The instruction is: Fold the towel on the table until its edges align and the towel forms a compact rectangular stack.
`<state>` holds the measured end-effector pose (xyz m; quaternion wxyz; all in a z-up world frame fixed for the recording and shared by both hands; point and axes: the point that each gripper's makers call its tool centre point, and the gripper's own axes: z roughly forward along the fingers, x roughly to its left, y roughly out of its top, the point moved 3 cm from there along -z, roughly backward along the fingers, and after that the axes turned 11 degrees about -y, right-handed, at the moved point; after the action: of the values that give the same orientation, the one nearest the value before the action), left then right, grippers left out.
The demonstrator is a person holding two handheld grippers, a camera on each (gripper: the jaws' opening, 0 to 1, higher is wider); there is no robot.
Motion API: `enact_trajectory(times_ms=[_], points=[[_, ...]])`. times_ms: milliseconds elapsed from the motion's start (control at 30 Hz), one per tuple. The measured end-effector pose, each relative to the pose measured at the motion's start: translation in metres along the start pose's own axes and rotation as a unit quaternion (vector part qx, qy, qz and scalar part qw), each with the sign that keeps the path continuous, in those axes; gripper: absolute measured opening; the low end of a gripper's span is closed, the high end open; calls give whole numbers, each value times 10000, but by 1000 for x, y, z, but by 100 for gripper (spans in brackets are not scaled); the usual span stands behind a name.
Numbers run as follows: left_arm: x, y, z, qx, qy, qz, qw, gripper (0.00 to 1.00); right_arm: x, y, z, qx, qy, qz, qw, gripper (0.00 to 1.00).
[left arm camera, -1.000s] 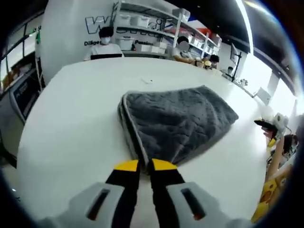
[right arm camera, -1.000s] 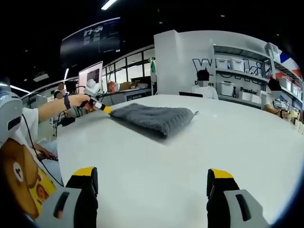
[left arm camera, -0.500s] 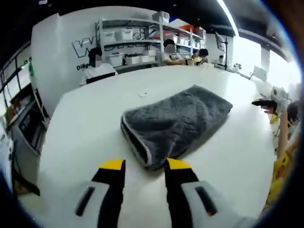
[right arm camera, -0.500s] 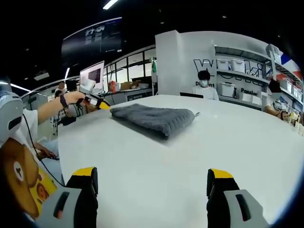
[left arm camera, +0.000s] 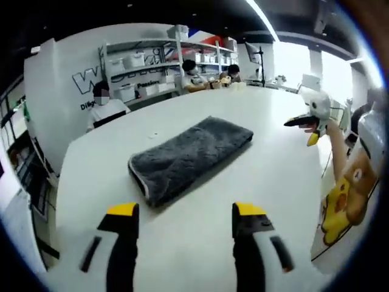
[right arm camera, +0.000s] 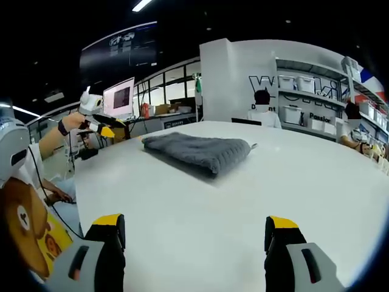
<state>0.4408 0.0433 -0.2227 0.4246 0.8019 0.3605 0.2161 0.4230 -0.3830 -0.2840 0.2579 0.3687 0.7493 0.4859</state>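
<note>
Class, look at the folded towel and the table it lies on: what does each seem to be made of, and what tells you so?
The towel looks like grey microfibre or terry cloth: a matt, bumpy pile with a paler stitched edge. The table looks like smooth white laminate or painted board with a faint sheen; which one is unclear.

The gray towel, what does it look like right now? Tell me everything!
The gray towel is soft and fluffy-looking, with a pale trim along its edge. It is folded into a long, flat rectangle of stacked layers and lies by itself on the white table. Neither gripper touches it.
</note>
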Motion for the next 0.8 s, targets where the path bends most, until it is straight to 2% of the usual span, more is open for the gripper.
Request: enact_trajectory(times_ms=[267, 400, 633, 800], points=[[-26, -15, -11, 111, 77, 107, 9999, 91, -1, -1, -1, -7, 12, 11, 10000, 100], [-33, -21, -18, 101, 195, 111, 9997, 99, -2, -2, -3, -26, 11, 41, 10000, 100], [-43, -25, -25, -35, 157, 50, 9999, 99, -4, -2, -5, -39, -12, 72, 10000, 100], [-51, -37, -30, 26, 332, 147, 9993, 99, -8, -6, -7, -12, -63, 120, 9999, 100]])
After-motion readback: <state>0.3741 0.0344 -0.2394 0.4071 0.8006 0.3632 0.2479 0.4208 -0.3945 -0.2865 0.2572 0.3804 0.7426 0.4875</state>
